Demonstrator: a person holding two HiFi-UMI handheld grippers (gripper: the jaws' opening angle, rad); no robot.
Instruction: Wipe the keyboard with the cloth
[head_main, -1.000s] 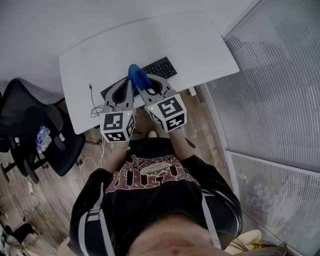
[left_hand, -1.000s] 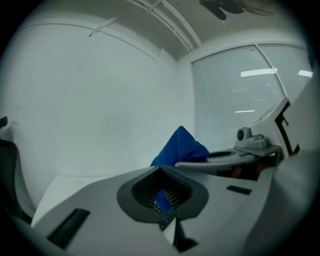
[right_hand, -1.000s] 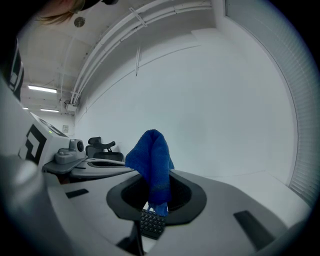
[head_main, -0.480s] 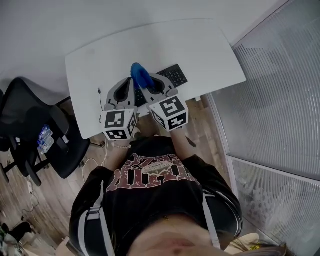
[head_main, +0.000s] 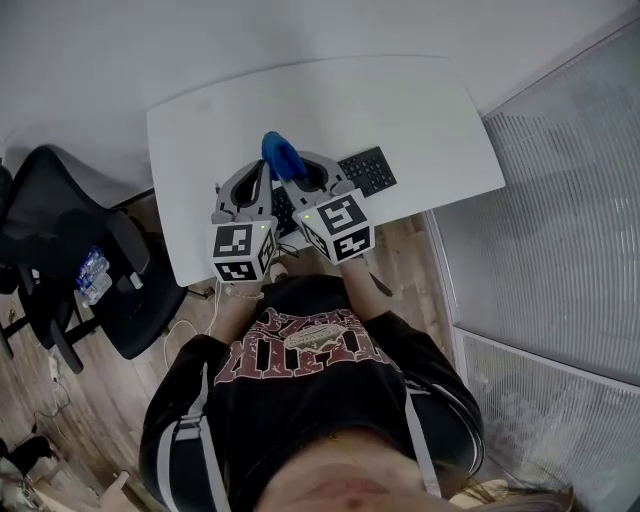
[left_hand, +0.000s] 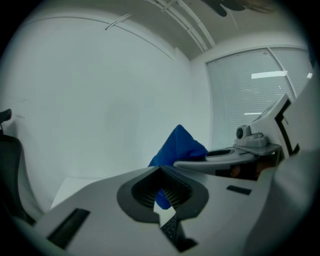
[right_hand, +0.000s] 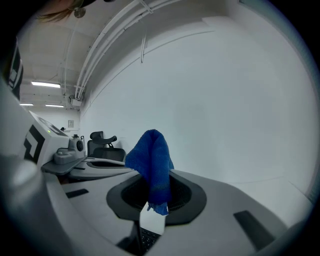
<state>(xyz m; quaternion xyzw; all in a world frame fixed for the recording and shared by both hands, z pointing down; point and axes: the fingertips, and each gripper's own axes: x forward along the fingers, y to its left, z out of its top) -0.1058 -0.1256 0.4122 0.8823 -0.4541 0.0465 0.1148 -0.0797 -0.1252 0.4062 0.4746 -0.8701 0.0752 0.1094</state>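
Over the black keyboard (head_main: 368, 168) at the white tabletop's (head_main: 400, 105) near edge, the right gripper (right_hand: 154, 175) has its jaws clamped on the blue cloth (right_hand: 150, 152), which bunches up past their tips. Just beside it, the left gripper (left_hand: 161, 171) has its jaws closed together, holding nothing

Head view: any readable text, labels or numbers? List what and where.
Shirt print: lettering present, stylised and upside down, not readable.
Keyboard: key legends too small to read.
Marker cubes: square patterns only, no words.
Cloth: no label visible.
Nothing can be quoted.
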